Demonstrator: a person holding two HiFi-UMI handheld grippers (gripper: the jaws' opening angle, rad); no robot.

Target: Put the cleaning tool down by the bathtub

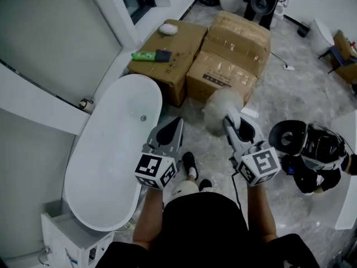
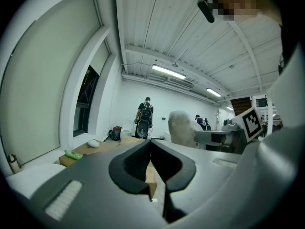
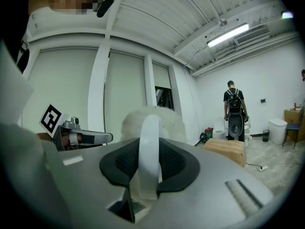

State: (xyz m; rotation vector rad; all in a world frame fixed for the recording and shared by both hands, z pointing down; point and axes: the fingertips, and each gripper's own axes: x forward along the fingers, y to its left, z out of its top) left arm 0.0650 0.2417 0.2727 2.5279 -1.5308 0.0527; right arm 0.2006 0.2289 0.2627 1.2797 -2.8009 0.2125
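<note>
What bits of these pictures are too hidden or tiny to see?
Head view, fluffy duster: handle hidden inside the right tongs.
Head view, green thing on the box: too small to name.
Head view, bathtub: rim partly covered by the left tongs.

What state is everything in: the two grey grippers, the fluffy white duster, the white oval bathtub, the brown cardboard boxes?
Left grey gripper: shut, empty.
Right grey gripper: shut on the duster's white handle.
Fluffy white duster: held up, not yet put down.
White oval bathtub: empty.
Brown cardboard boxes: closed, taped.
</note>
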